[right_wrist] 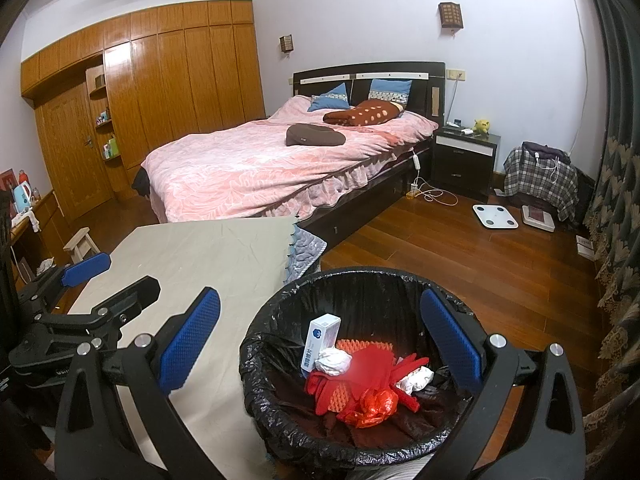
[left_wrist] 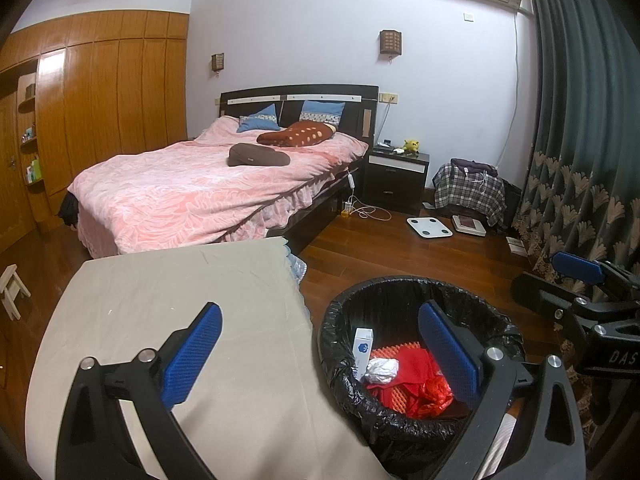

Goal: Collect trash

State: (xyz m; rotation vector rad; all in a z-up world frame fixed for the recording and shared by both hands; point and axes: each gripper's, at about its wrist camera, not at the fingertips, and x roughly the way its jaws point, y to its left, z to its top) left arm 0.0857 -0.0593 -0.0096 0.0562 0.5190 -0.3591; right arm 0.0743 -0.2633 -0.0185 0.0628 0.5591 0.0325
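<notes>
Left gripper: the left gripper (left_wrist: 320,356) hung with its blue pads spread wide and nothing between them, straddling the table's right edge and the bin's rim, which looked like an idle pose after a drop.
Right gripper: the right gripper (right_wrist: 320,344) was likewise spread and empty, aimed down into the bin; it also showed at the right edge of the left view (left_wrist: 576,276).
Bin: the black-lined trash bin (right_wrist: 360,280) stood on the wooden floor (right_wrist: 480,264) just beside the table's right edge, probably so that items could go straight over the edge into it.
Trash: a white box (right_wrist: 320,340) leaned upright against the bin's left wall; crumpled white paper (right_wrist: 334,362), red wrapping (right_wrist: 372,402) and an orange ridged piece (right_wrist: 360,346) lay heaped at the bottom.
Table: the cloth-covered table (right_wrist: 192,264) showed no litter in either view.
Progress: collection appeared finished or nearly so.
</notes>
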